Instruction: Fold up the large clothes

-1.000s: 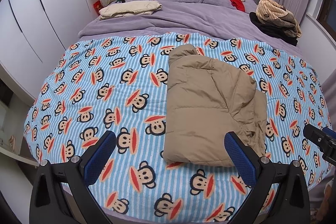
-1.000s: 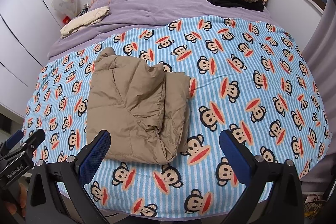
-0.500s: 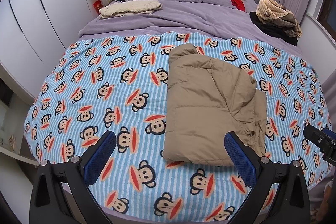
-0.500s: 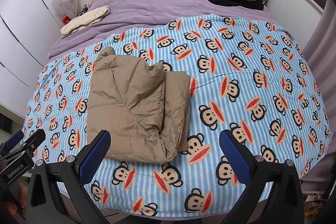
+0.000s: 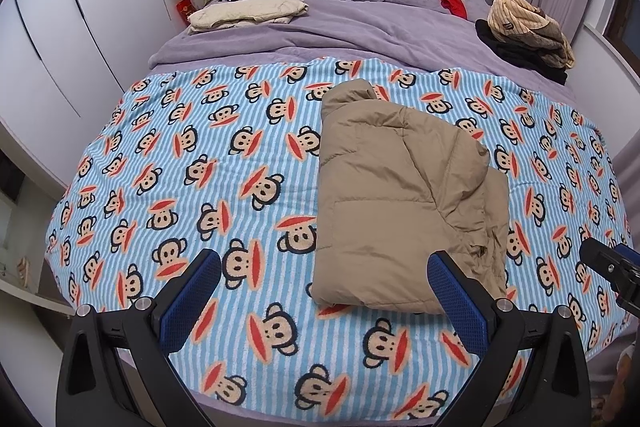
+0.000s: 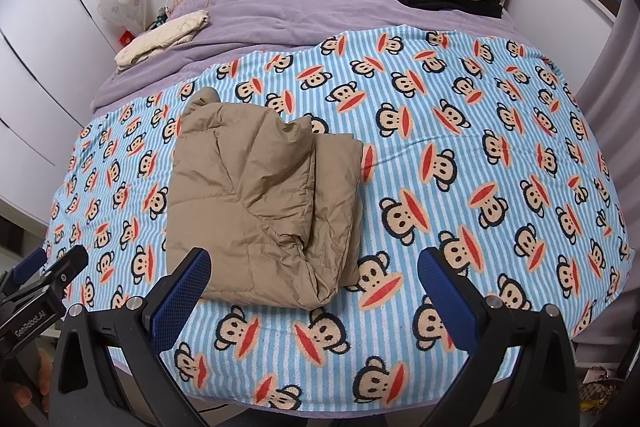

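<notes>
On monkey-print blanket, folded tan jacket lies.

My right gripper hangs over the near edge of the bed, jaws wide apart, nothing between the blue pads. The tan padded jacket lies folded into a rough rectangle on the monkey-print blanket, ahead and left of centre, its loose edges bunched at the near right corner. My left gripper shows at the lower left edge, clear of the jacket.
</notes>
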Action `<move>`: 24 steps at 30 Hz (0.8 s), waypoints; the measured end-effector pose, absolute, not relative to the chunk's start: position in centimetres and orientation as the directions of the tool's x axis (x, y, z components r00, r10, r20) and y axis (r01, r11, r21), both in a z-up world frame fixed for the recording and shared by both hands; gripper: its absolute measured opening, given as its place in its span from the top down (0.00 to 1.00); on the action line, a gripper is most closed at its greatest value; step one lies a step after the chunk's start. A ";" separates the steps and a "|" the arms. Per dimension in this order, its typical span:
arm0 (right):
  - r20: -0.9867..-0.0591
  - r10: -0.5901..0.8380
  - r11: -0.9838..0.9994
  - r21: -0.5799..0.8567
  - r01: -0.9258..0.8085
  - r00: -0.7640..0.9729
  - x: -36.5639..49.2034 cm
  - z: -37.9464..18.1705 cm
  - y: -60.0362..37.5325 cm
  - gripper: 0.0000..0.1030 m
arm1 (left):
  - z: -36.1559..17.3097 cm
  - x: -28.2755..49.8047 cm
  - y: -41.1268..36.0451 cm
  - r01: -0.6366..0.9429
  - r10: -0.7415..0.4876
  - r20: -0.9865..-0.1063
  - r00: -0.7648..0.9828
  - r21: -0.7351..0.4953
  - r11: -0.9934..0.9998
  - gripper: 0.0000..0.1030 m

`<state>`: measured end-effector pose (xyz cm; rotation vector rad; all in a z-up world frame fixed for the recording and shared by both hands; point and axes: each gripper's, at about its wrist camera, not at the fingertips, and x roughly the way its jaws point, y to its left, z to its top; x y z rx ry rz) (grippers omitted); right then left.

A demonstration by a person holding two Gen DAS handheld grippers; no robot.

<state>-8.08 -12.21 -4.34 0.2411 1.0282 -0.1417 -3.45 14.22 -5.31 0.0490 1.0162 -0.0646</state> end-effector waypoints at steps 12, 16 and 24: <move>-0.860 -0.003 0.964 0.132 0.229 0.510 -8.1 -4.4 -12.1 0.00 | -5.4 -3.4 14.4 0.073 -0.028 -0.850 0.525 0.012 0.997 0.00; -0.860 -0.004 0.964 0.132 0.230 0.510 -8.1 -4.4 -12.1 0.00 | -5.4 -3.4 14.5 0.072 -0.027 -0.851 0.525 0.013 0.997 0.00; -0.861 -0.003 0.964 0.133 0.231 0.509 -8.1 -4.3 -12.1 0.00 | -5.4 -3.4 14.3 0.076 -0.028 -0.852 0.523 0.013 0.997 0.00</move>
